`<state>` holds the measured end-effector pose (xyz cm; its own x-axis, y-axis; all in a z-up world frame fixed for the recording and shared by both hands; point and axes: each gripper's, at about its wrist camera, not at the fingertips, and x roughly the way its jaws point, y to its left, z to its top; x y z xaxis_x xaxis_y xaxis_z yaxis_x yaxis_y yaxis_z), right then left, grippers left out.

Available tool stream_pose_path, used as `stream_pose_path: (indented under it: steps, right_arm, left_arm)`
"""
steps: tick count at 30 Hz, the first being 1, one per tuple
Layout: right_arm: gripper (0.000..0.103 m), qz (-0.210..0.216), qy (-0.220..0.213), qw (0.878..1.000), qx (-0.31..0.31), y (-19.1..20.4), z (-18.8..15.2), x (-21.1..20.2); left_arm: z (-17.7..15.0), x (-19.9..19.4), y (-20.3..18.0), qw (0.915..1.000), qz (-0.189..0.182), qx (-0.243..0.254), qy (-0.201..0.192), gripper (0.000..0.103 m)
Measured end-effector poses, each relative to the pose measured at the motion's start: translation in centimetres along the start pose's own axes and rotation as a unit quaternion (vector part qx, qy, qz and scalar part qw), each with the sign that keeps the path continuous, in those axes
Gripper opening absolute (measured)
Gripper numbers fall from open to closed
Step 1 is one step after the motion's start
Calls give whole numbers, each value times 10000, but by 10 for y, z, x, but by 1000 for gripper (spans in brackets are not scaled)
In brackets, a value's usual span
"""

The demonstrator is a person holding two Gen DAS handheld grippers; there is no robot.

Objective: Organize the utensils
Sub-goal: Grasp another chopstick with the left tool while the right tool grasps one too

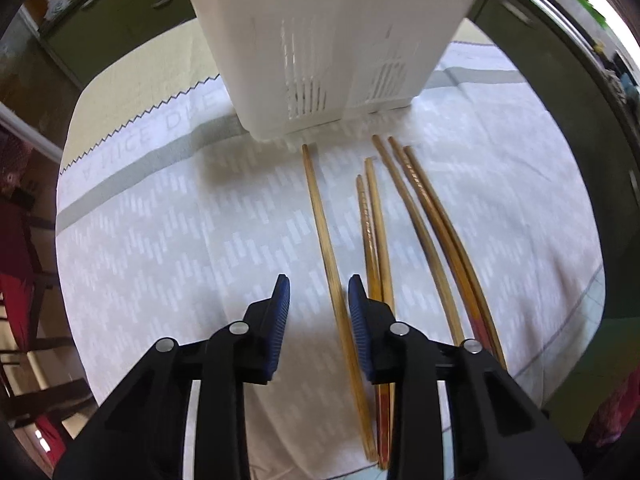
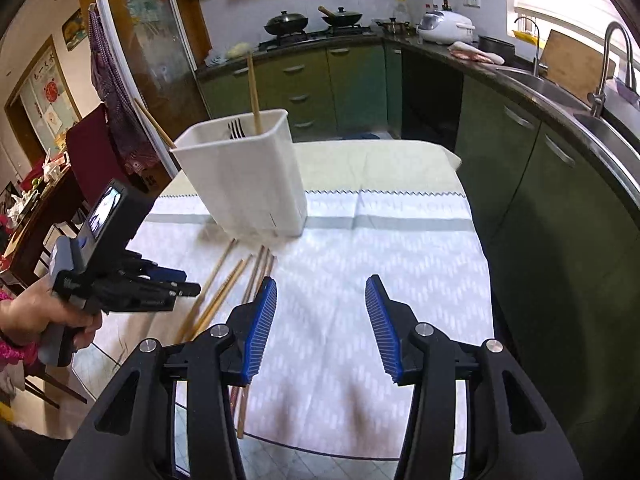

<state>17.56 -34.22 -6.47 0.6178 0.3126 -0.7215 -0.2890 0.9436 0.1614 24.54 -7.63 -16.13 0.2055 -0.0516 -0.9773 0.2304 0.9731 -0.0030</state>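
A white cloth with pale dash patterns and a grey stripe covers the table under both claws. The grey woven lettering along its stripe is only partly legible; "NICE" can be made out, the rest cannot.

The white plastic utensil holder with slotted sides stands ahead of both claws, left of centre from the right wrist. Two wooden chopsticks and a dark metal fork stick out of its top.

The left gripper points steeply down at the cloth, its jaws standing apart with nothing pressed between the blue ribbed pads. From the right wrist, a hand grips its handle, a pink cuff at the wrist.

The right gripper tilts down over bare cloth, jaws standing wider apart and empty.

Six loose wooden chopsticks lie side by side on the cloth between the holder and the left claw. The leftmost chopstick runs through the gap between the left jaws, close to the right pad; the others lie right of that pad. They lie left of the right claw's left finger.
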Motion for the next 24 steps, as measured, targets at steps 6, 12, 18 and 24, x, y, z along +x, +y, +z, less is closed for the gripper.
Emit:
stream_pose_path:
  steps: [6, 12, 18, 24]
  right_arm:
    - [47, -1, 266, 9996, -101, 8, -1, 20]
    - [47, -68, 745, 9963, -418, 31, 2, 63]
    - [32, 118, 1593, 9858, -519, 53, 5, 129]
    - [23, 87, 1970, 9785, -598, 67, 2, 167]
  left_arm:
    - [0, 14, -3, 9998, 3, -132, 164, 21]
    - [2, 16, -11, 9998, 99, -76, 176, 14]
    - [-8, 16, -10, 9996, 72, 37, 281, 8]
    - [-21, 11, 5, 9998, 19, 24, 216, 8]
